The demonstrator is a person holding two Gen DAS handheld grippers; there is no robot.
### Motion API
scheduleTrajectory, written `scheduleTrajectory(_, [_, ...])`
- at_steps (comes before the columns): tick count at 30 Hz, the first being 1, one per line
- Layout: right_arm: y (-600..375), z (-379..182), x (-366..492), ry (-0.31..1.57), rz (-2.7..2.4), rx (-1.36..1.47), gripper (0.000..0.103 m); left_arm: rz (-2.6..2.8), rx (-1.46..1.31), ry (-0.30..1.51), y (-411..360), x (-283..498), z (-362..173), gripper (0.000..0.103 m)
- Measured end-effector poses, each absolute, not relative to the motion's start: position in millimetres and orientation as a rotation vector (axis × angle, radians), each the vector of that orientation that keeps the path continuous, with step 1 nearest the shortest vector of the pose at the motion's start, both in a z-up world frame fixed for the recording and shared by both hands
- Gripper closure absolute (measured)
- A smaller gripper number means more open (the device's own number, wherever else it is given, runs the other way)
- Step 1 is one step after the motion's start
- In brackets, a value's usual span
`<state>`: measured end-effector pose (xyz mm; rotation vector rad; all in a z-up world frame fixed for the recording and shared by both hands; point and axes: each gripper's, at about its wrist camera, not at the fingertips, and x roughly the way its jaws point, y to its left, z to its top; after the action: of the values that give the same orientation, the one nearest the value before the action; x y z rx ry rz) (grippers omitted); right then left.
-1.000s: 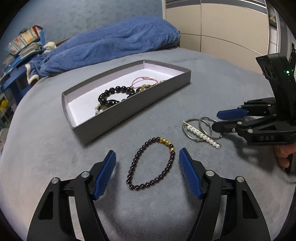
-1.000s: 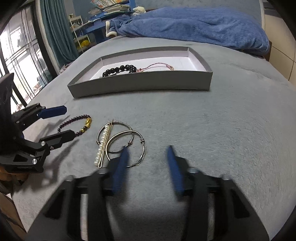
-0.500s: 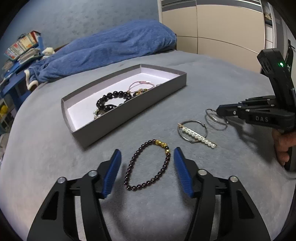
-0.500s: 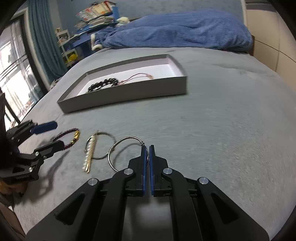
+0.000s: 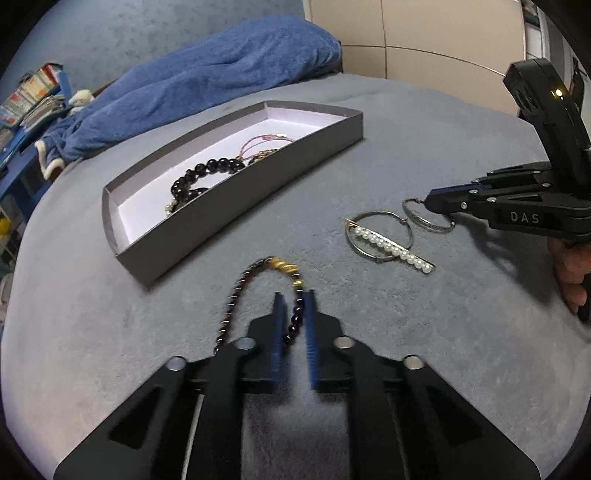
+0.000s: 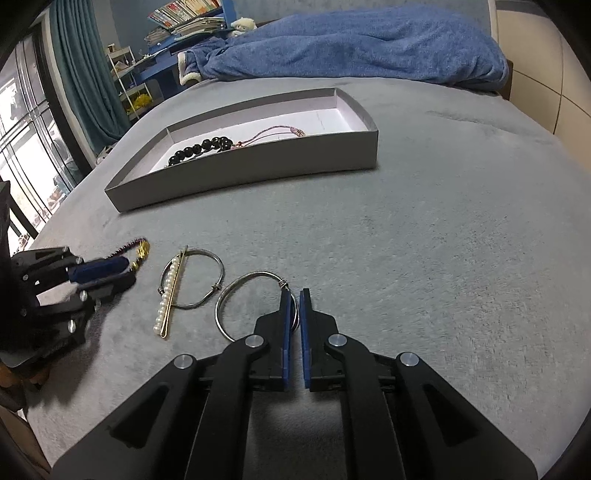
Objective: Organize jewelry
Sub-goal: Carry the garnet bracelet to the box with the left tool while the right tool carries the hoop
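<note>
My left gripper (image 5: 294,295) is shut on a dark red bead bracelet (image 5: 236,295) with gold beads, on the grey bed cover. My right gripper (image 6: 294,293) is shut on a silver wire bangle (image 6: 236,295); it also shows in the left wrist view (image 5: 428,202) gripping that bangle (image 5: 419,218). A second silver bangle (image 6: 207,280) with a pearl hair pin (image 6: 168,291) across it lies between the grippers, also in the left wrist view (image 5: 391,249). The grey tray (image 5: 240,192), also in the right wrist view (image 6: 258,173), holds a black bead bracelet (image 5: 195,181) and a pink cord bracelet (image 5: 258,142).
A blue blanket (image 5: 207,77) lies bunched behind the tray. A blue shelf with books (image 6: 177,22) and a window with teal curtain (image 6: 74,74) stand past the bed's left edge. Beige cabinet panels (image 5: 443,40) are at the back right.
My left gripper has closed from wide open onto the dark red bracelet. My right gripper closed on the silver bangle about half a second ago and has drawn it away from the other bangle.
</note>
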<state>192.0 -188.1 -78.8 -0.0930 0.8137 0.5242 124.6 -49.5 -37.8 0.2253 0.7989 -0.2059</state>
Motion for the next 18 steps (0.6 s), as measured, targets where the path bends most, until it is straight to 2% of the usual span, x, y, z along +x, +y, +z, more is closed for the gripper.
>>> scheduleTrajectory(18, [-199.6, -58.8, 183.6, 0.734, 0.591, -0.012, 0.098, -0.174, 0.000, 0.690, -8.8, 117.9, 1.3, 0.097])
